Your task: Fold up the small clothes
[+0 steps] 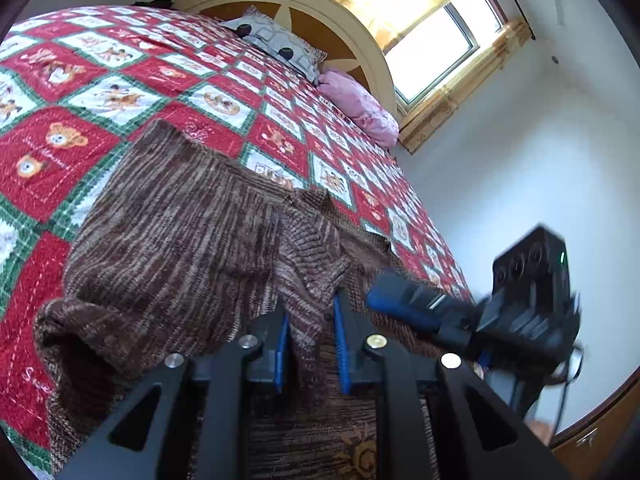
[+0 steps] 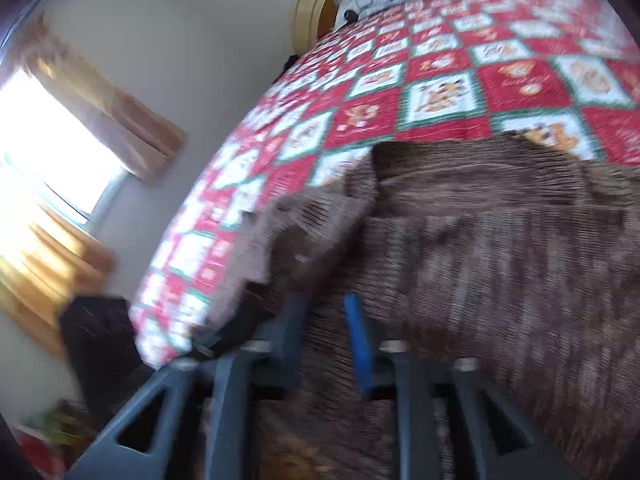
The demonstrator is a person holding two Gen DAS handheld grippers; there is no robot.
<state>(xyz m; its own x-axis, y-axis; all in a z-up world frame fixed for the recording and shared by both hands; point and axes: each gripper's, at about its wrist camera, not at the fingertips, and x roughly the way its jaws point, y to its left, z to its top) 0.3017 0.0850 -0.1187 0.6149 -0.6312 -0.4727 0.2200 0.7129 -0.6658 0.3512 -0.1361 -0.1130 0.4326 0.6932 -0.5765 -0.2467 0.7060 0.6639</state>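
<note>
My left gripper [image 1: 310, 344] is clamped on a bunched fold of the brown knit sweater [image 1: 180, 232]. My right gripper [image 2: 326, 336] stands parted, gripping nothing, above the sweater, which lies at the near edge of the checked quilt [image 1: 120, 60].

The right wrist view is all smeared. The brown sweater [image 2: 480, 260] runs off the edge at 4 o'clock. In the left wrist view, the right gripper [image 1: 384, 300] at 4 o'clock is fuzzy, so its jaws are hard to see.
</note>
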